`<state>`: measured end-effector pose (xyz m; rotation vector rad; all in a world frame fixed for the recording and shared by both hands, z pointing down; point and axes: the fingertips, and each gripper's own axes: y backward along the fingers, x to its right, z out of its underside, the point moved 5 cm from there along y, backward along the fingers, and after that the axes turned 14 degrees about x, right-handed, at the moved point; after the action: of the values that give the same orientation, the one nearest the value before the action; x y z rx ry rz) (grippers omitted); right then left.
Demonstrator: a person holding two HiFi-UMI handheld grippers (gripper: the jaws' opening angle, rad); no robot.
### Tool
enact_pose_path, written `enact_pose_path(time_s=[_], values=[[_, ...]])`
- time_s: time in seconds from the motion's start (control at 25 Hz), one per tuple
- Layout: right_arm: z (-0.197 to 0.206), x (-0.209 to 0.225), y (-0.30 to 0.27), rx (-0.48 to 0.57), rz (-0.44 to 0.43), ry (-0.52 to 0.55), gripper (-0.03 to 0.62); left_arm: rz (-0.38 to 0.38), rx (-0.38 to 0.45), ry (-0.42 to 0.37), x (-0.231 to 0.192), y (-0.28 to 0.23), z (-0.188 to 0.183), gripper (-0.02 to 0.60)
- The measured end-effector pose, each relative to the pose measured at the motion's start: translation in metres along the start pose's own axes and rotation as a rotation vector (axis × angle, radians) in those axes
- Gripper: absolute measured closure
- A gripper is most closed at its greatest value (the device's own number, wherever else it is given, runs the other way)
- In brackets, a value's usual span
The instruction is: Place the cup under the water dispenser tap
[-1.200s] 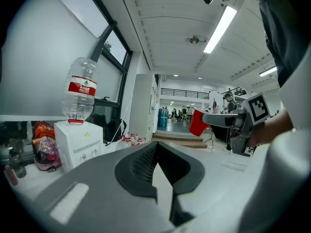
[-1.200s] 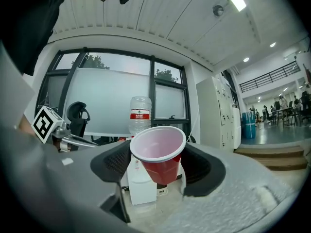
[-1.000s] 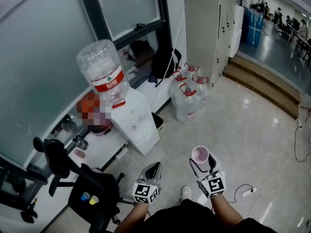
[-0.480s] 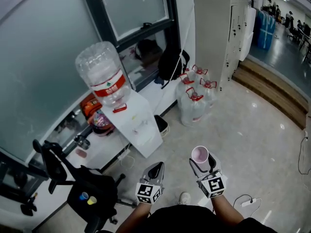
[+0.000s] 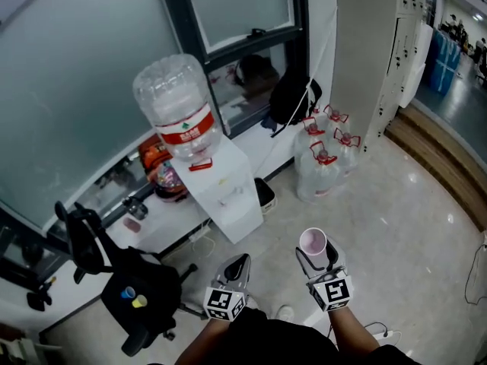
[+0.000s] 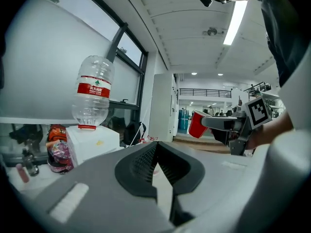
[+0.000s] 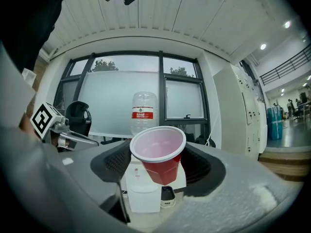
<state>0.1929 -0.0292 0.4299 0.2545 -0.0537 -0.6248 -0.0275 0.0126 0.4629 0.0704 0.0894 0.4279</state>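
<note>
A red plastic cup [image 5: 313, 242] with a pale inside stands upright between the jaws of my right gripper [image 5: 316, 258], which is shut on it. In the right gripper view the cup [image 7: 163, 168] fills the middle, with the white water dispenser [image 7: 141, 191] and its upturned bottle [image 7: 144, 111] straight behind it, still well away. In the head view the dispenser [image 5: 227, 196] stands on the floor ahead and to the left, its bottle [image 5: 179, 106] on top. My left gripper [image 5: 236, 269] is shut and holds nothing; its view shows the dispenser [image 6: 93, 142] at left and the cup [image 6: 197, 125] at right.
A black office chair [image 5: 135, 295] stands close at the lower left. Several full water jugs [image 5: 326, 166] and a black backpack [image 5: 293, 96] sit by the window right of the dispenser. A low white ledge [image 5: 156, 230] runs along the window. Wooden steps [image 5: 449, 175] lie far right.
Both grippers have moved forward towards the dispenser, which now sits further right and nearer in the head view. The cup stays in the right gripper; the left stays shut.
</note>
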Motion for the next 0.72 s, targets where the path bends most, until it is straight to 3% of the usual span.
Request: enact_pose_path(time_s=[0.72], values=[[0.033, -0.046, -0.147, -0.037, -0.137, -0.035, 0.275, -0.132, -0.002, 0.025, -0.125, -0.013, -0.009, 0.565]])
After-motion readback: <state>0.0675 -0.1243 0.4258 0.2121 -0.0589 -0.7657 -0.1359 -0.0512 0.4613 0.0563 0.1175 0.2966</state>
